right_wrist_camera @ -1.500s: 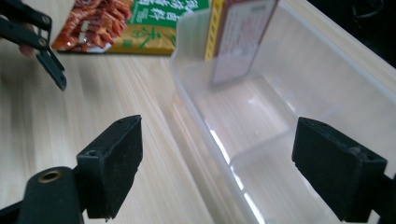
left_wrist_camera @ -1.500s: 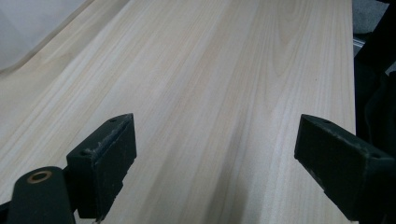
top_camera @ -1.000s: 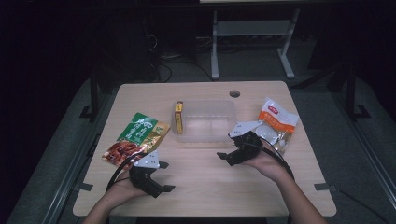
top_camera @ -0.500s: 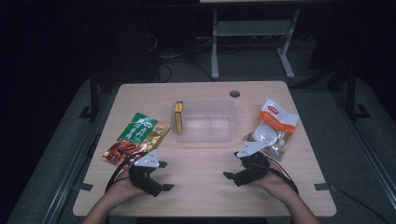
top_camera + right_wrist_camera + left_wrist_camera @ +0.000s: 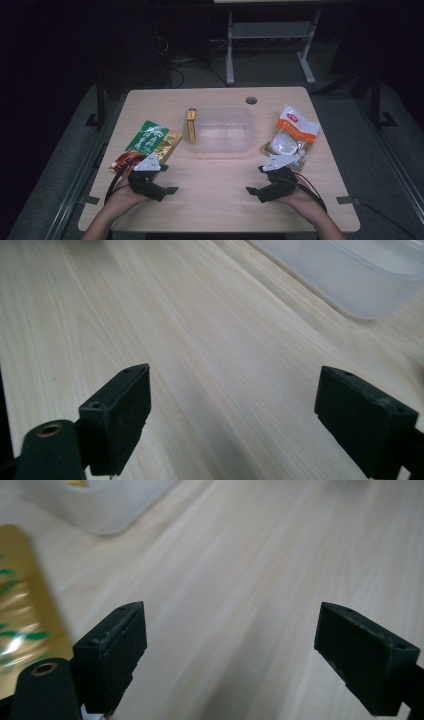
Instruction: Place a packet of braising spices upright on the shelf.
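Near the table's front left, my left gripper (image 5: 167,179) (image 5: 230,655) stands open over bare wood, just right of a green and gold snack bag (image 5: 150,145) (image 5: 22,610). At the front right, my right gripper (image 5: 256,180) (image 5: 232,415) is open too; its jaws have just been opening, with nothing between them. Both point inward across the table. A clear plastic container (image 5: 220,147) (image 5: 95,505) (image 5: 350,275) sits mid-table beyond them. A slim yellow box (image 5: 191,126) stands against the container's left wall. A white and orange bag (image 5: 292,135) lies behind my right gripper.
The light wooden table (image 5: 210,210) has a round cable hole (image 5: 251,100) near its far edge. Bare wood stretches between the two grippers. A metal stand (image 5: 270,40) rises on the dark floor behind the table.
My right gripper has come back from beside the white and orange bag toward the near edge and lower. My left gripper has shifted only slightly.
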Demonstrator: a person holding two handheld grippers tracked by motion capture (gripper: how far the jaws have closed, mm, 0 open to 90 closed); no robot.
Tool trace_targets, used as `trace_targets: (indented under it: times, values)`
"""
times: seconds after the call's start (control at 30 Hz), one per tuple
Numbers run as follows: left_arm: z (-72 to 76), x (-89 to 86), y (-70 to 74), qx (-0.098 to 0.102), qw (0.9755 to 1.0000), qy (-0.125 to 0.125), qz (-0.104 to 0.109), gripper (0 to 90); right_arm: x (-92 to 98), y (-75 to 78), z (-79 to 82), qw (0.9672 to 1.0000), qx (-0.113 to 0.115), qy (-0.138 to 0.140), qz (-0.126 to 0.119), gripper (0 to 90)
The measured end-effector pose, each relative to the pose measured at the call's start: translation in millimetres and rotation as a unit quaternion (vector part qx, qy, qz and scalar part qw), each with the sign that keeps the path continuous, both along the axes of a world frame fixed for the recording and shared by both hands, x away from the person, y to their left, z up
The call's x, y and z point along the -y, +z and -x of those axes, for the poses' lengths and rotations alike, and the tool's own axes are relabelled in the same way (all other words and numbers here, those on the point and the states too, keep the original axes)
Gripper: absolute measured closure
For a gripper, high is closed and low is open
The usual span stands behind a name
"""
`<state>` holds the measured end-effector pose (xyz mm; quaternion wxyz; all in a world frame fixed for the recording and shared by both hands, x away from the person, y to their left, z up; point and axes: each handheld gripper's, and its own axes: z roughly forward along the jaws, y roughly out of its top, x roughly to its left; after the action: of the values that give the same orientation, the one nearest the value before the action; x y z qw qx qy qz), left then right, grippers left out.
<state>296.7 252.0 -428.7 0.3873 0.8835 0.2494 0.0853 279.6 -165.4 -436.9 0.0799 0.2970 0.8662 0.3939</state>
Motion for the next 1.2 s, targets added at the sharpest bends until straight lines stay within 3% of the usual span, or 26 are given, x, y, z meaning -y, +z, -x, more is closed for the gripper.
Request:
trace_targets:
  times: [0.17,0.27,0.4,0.5,0.57,0.67,0.83,0.87,0.93,1.1,1.2]
  values:
    - [-9.2,-21.9,8.6,0.017,0.9986,0.05,-0.003,13.1,1.8,0.4,-1.6,0.9999,-0.005,0.01,-0.01,10.9]
    - [-14.2,-34.1,11.2,0.022,0.9967,0.078,-0.002,13.1,1.1,-0.3,-2.2,0.9999,0.002,0.015,0.001,11.0]
    - [-22.3,-49.6,12.1,0.028,0.9931,0.113,-0.014,13.1,0.5,-2.4,-3.5,0.9997,-0.006,0.019,0.012,10.8]
    - [-29.8,-60.2,11.4,0.031,0.991,0.128,-0.026,13.0,0.8,-1.7,-3.5,0.9997,-0.006,0.021,0.009,10.3]
    - [-34.9,-66.5,10.4,0.029,0.989,0.142,-0.031,13.1,0.3,-2.6,-3.9,0.9996,-0.004,0.023,0.015,10.2]
    - [-44.5,-75.6,7.6,0.022,0.9854,0.168,-0.02,13.0,-1.1,-5.3,-5.9,0.9994,-0.009,0.026,0.02,9.4]
    - [-64.2,-88.4,1.3,0.014,0.9794,0.198,-0.035,12.9,-1.4,-4.2,-5.1,0.9994,-0.007,0.029,0.017,9.1]
    - [-67.1,-90.6,-0.3,0.013,0.9784,0.204,-0.029,12.9,-1.1,-4.0,-5.0,0.9994,-0.007,0.029,0.018,9.2]
    - [-71.6,-93.2,-4.6,0.012,0.9763,0.214,-0.028,12.9,-0.9,-4.2,-4.9,0.9994,-0.006,0.029,0.019,9.4]
    - [-78.0,-98.5,-15.8,0.007,0.9759,0.209,-0.061,11.8,-0.8,-5.4,-7.1,0.9993,-0.007,0.03,0.021,9.7]
    - [-79.1,-102.7,-22.2,0.001,0.9744,0.216,-0.061,11.7,-0.8,-6.2,-7.5,0.9993,-0.009,0.025,0.025,9.8]
